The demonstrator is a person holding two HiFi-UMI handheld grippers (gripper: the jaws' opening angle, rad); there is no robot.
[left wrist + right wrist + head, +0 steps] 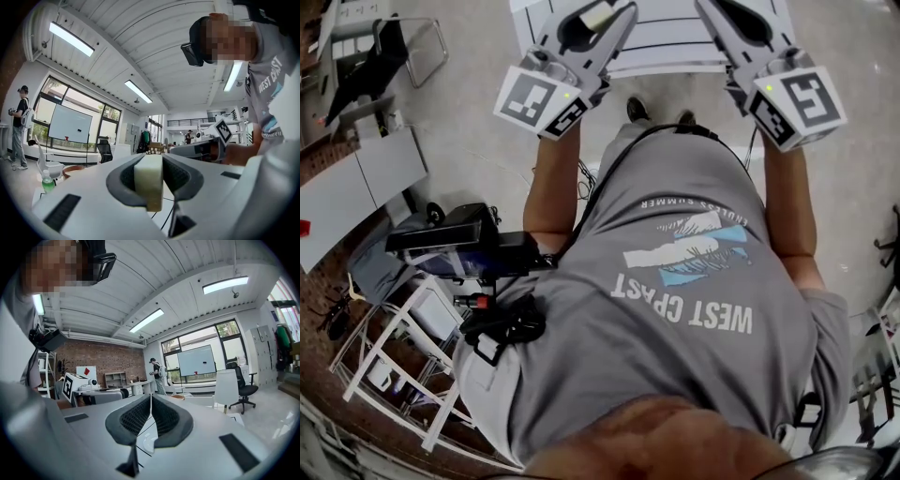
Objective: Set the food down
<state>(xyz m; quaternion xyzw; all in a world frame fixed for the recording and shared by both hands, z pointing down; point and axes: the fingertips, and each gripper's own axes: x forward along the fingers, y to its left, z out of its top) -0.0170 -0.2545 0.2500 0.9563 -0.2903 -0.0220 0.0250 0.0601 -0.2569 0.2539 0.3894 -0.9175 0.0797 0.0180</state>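
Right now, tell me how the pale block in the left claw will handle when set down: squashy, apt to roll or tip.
The pale block keeps straight edges in the left claw, so it is probably fairly firm, perhaps slightly spongy. Its flat faces and square corners make rolling unlikely. It looks taller than it is thick, so on its narrow edge it might tip.

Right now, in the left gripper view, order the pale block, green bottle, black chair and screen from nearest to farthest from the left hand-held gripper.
1. The pale block, clamped in the jaws of the left hand-held gripper.
2. The green bottle, low left.
3. The black chair, left of centre.
4. The screen, by the windows behind.
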